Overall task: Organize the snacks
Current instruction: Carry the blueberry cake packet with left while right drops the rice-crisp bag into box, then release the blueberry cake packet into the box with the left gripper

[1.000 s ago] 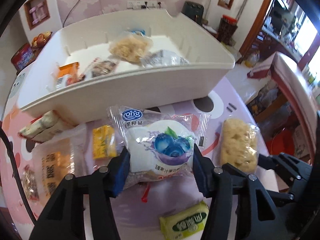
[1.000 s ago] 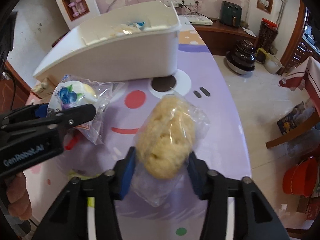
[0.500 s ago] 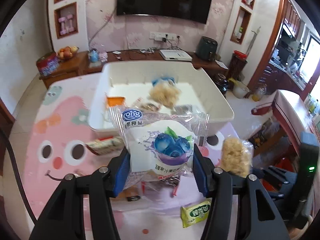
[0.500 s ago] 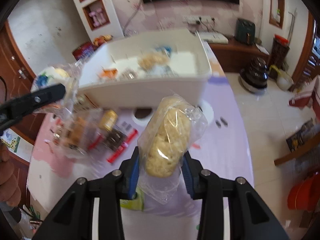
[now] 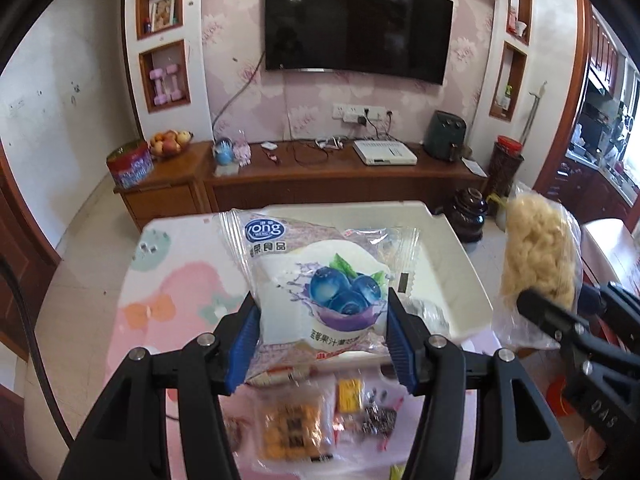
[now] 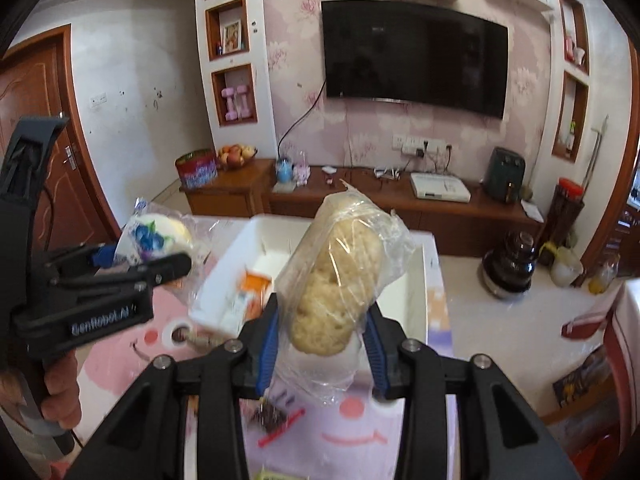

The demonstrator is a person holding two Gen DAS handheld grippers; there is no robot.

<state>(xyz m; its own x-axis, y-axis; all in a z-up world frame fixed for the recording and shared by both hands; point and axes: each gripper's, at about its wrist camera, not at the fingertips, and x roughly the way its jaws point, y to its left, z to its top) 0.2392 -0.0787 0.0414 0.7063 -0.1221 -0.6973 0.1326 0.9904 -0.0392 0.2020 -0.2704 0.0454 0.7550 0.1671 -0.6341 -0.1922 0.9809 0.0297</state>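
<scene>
My left gripper (image 5: 322,338) is shut on a blueberry snack packet (image 5: 320,280), held high above the table in front of the white bin (image 5: 460,276). My right gripper (image 6: 322,346) is shut on a clear bag of pale puffed snack (image 6: 336,280), also lifted above the white bin (image 6: 412,292). In the left wrist view the puffed bag (image 5: 536,264) and the right gripper (image 5: 568,320) show at the right. In the right wrist view the blueberry packet (image 6: 156,240) and the left gripper (image 6: 120,276) show at the left. An orange packet (image 6: 254,286) lies in the bin.
Loose snacks lie on the pink cartoon tablecloth (image 5: 168,292) below the grippers: an orange cracker pack (image 5: 292,428), a yellow packet (image 5: 350,396), a dark wrapped sweet (image 5: 378,420). A wooden TV cabinet (image 5: 340,176) stands behind the table.
Both grippers have risen well above the table with their snacks and tilted up. The bin and table now sit lower in both views.
</scene>
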